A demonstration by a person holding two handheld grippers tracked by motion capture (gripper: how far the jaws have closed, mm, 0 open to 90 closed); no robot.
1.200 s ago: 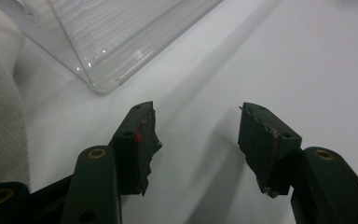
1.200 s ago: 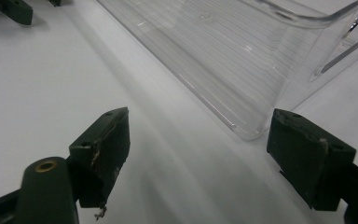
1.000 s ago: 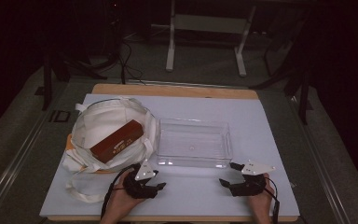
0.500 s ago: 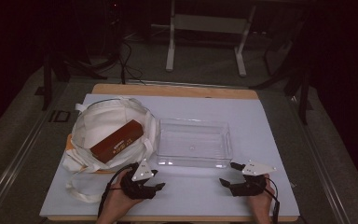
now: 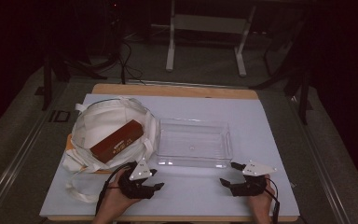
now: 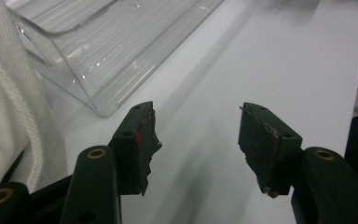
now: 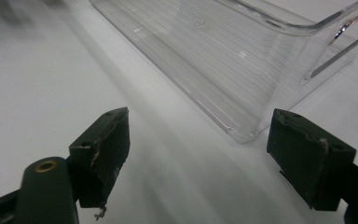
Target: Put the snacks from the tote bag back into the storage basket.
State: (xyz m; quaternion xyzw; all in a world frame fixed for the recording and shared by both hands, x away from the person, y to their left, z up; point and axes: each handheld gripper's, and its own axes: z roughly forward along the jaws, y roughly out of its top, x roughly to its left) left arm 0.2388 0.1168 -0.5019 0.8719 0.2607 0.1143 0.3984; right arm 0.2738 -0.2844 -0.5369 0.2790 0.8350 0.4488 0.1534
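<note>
— Nearest to the tools? Clear plastic tray, sitting on the white table mat just right of the white cloth bag, touching the bag's edge or close to it.

— And on the bag? Brown rectangular box, lying flat and slantwise across the cloth, left of the tray.

— State of the left gripper? Spread wide, nothing between the pads, resting low on the mat just in front of the tray's near left corner. Seen from the left gripper view, tray corner ahead and to the left of the left pad, apart from it; bag cord off to the far left.

— Right gripper? Also parted and empty, just in front of the tray's near right corner. In the right gripper view, tray corner ahead between the two pads, nearer the right pad, not touching.

— Handling, as a guess? Probably light and stiff, thin-walled, smooth and likely slippery; liable to flex or skid if pinched at one point. Best taken at the near rim by the two corners, one gripper each. Box likely rigid, easily pinched across its narrow width.

— Contact so far? None; tray free of both grippers.
</note>
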